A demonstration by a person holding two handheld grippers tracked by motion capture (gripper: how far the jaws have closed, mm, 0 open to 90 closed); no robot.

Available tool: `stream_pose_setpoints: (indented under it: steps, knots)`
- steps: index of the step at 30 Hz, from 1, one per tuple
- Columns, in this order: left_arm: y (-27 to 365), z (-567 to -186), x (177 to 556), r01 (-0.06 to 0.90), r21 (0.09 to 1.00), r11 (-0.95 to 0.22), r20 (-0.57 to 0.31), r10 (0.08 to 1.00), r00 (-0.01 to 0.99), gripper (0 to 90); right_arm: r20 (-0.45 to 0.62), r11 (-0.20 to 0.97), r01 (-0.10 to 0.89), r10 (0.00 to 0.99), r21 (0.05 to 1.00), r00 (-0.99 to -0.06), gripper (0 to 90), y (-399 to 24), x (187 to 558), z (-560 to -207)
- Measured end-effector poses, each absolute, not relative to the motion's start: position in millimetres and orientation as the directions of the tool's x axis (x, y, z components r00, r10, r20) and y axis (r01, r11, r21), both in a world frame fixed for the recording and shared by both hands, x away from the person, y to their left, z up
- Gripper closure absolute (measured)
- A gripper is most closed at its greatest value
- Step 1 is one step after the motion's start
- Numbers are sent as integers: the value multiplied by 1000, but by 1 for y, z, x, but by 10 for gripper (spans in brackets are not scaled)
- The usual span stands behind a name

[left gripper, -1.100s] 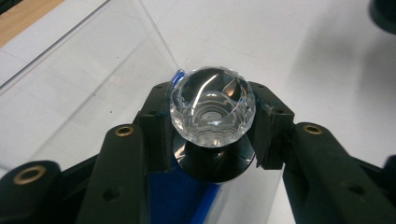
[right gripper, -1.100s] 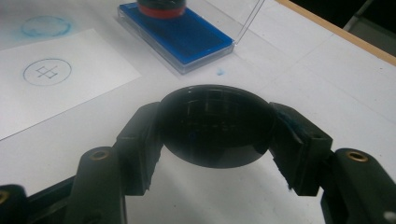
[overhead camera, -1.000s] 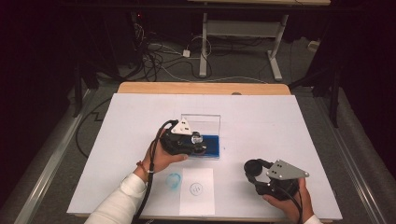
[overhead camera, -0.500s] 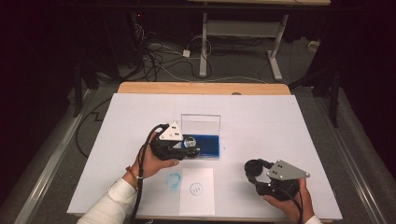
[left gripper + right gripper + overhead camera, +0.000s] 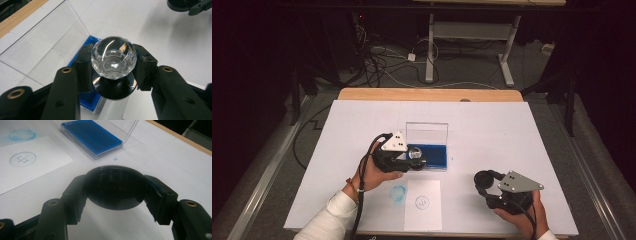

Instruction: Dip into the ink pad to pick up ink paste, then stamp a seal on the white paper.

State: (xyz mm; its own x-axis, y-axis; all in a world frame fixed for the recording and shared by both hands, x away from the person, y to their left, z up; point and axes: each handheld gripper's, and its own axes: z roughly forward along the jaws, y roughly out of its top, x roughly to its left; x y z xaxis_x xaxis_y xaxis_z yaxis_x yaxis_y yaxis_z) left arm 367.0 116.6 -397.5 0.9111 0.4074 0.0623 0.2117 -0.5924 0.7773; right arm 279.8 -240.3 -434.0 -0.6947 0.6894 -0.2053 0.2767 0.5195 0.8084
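High view: two handheld grippers, one person, both sleeves in at the bottom edge. Left gripper [image 5: 414,159] pinches one clear faceted crystal knob on a black round base [image 5: 113,58]; in the left gripper view the pads press on both sides of the ball, base hanging just below. It sits over the left end of one shallow blue ink pad tray [image 5: 432,156], whose clear plastic lid [image 5: 427,133] stands upright behind it. Contact between base and ink: can't tell.

Right gripper [image 5: 486,181] is clamped on one black domed disc [image 5: 115,187], jaws tight on both edges, parked near the table's right front corner, well apart from the tray.

One white paper sheet [image 5: 423,204] at the front edge carries one blue circular stamp print [image 5: 422,202]. One smudged blue ring [image 5: 398,193] sits on the tabletop just left of the sheet.

Surface: white tabletop [image 5: 512,130] with a strip of light wood [image 5: 427,94] along the far edge. Room: dark, grey floor, loose cables [image 5: 382,60] behind the table, one white desk frame [image 5: 472,35] farther back.
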Motion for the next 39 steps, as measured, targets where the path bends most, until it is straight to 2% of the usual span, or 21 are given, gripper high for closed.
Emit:
stream_pose_setpoints:
  steps: [11, 29, 39]
  knots:
    - [120, -387, 356, 166, 780, -603, 95, 376, 922, 546, -214, 522, 271, 690, 809, -692, 386, -242, 278, -432]
    - [128, -369, 336, 136, 803, -580, 99, 355, 930, 546, -223, 526, 262, 687, 809, -691, 386, -243, 276, -431]
    - [123, -376, 318, 117, 781, -614, 99, 306, 947, 546, -226, 530, 261, 685, 807, -692, 386, -240, 275, -431]
